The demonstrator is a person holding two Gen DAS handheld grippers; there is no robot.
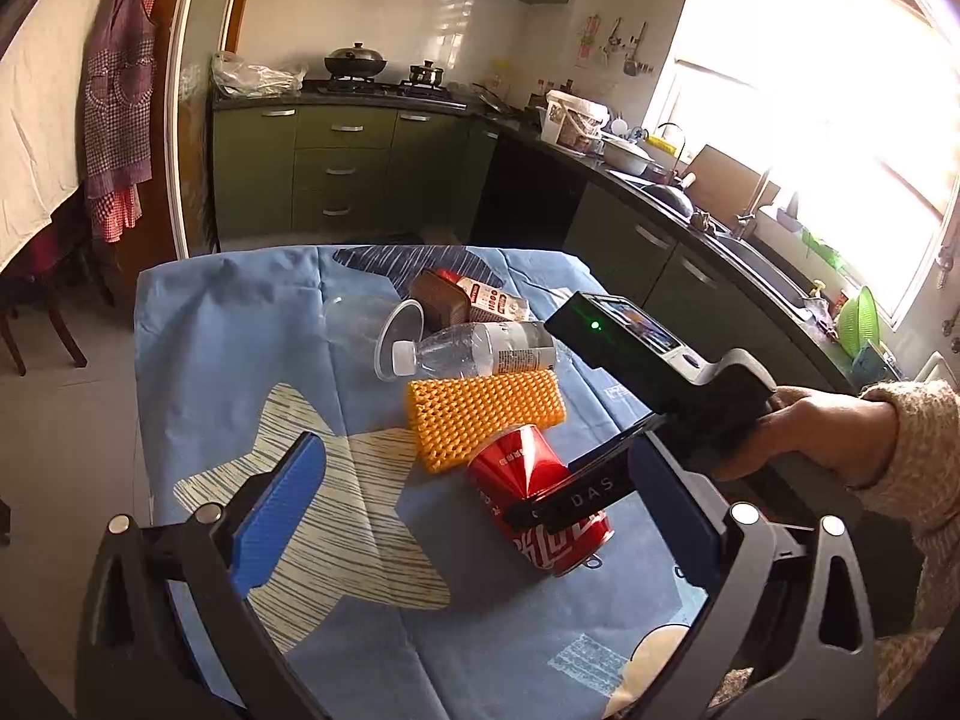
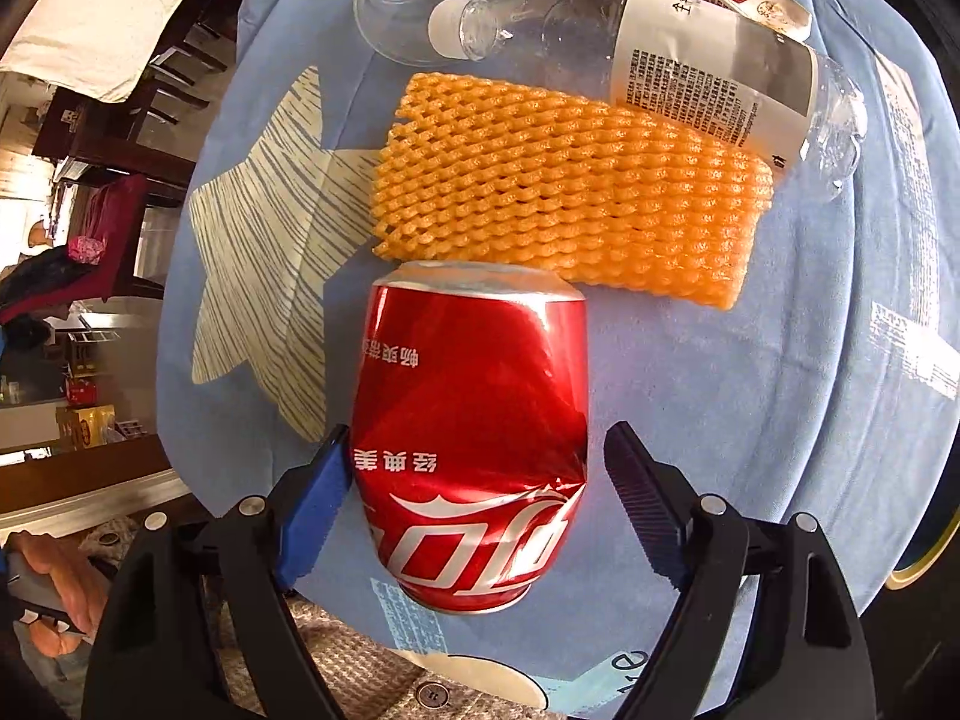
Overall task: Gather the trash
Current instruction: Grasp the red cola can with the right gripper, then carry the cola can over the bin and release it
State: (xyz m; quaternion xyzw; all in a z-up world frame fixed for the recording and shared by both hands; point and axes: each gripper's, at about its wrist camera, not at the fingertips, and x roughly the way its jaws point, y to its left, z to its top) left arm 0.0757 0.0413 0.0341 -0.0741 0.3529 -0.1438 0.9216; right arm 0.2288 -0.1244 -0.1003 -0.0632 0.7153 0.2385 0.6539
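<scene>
A dented red cola can (image 2: 474,420) lies on its side on the blue cloth. My right gripper (image 2: 477,450) points down over it with a finger on each side. Its left blue pad (image 2: 318,498) is at the can's side and its right pad (image 2: 642,498) stands off with a gap, so it is open. In the left wrist view the can (image 1: 528,468) lies under the right gripper (image 1: 570,483), which a hand (image 1: 798,426) holds. My left gripper (image 1: 480,516) is wide open and empty, near the table's front. Beyond the can lie an orange foam net (image 2: 564,186) and a clear plastic bottle (image 2: 660,42).
A clear plastic cup (image 1: 384,330), a brown carton (image 1: 441,297) and a printed packet (image 1: 492,300) lie behind the bottle. The blue cloth (image 1: 240,324) covers a small table. Green kitchen cabinets (image 1: 342,168) and a counter with a sink (image 1: 744,246) stand beyond.
</scene>
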